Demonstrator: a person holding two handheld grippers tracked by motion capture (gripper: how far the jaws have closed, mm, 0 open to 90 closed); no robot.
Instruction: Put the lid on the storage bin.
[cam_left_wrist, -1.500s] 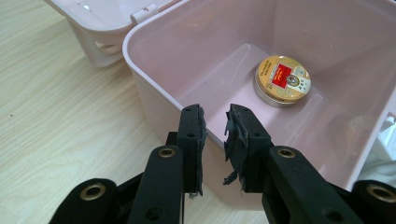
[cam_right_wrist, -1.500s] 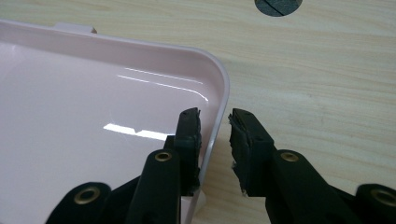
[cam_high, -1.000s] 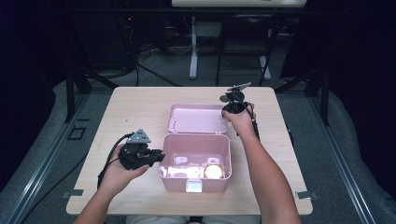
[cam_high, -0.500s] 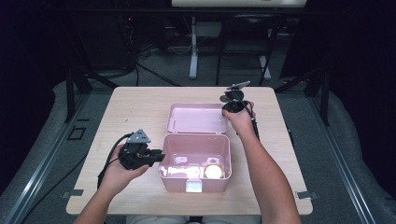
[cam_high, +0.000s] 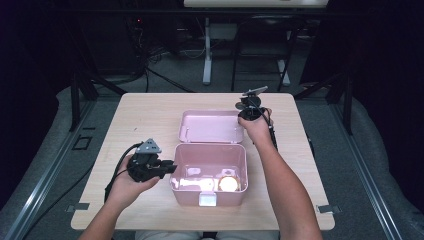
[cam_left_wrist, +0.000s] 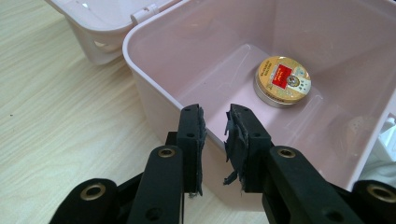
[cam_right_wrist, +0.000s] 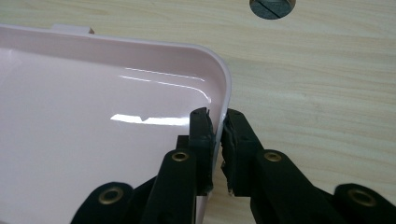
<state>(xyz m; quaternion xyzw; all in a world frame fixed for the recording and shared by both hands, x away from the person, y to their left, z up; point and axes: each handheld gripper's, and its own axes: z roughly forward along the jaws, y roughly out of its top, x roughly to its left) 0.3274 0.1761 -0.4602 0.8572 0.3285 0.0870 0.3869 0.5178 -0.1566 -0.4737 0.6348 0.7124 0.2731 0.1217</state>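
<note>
Left tongs (cam_left_wrist: 214, 122) narrowed astride the left wall of the pale pink plastic box (cam_left_wrist: 154, 93), one pad outside and one inside, seemingly pinching it to hold it steady. Right tongs (cam_right_wrist: 217, 122) almost closed on the rim of the matching pink hinged lid (cam_right_wrist: 93, 84), at the lid's corner farthest from the box and to the right. Box itself near the front edge of the light wooden counter (cam_high: 145, 115), open; lid thrown fully back, lying flat just behind the box. Inside the box, toward its right end, a round gold-topped metal tin with a red label (cam_left_wrist: 282, 80). By the look of it, grips taken and nothing more: likely left to do, swinging the lid forward over the box and pressing home the white latch (cam_high: 208, 199) on the box's front wall. From the high view, both hands and the whole layout, but glare over the box floor. From the left gripper view, the tin's label plain. From the right gripper view, the pinch on the lid rim, plus a round hole in the counter (cam_right_wrist: 272, 5) beyond the lid.
</note>
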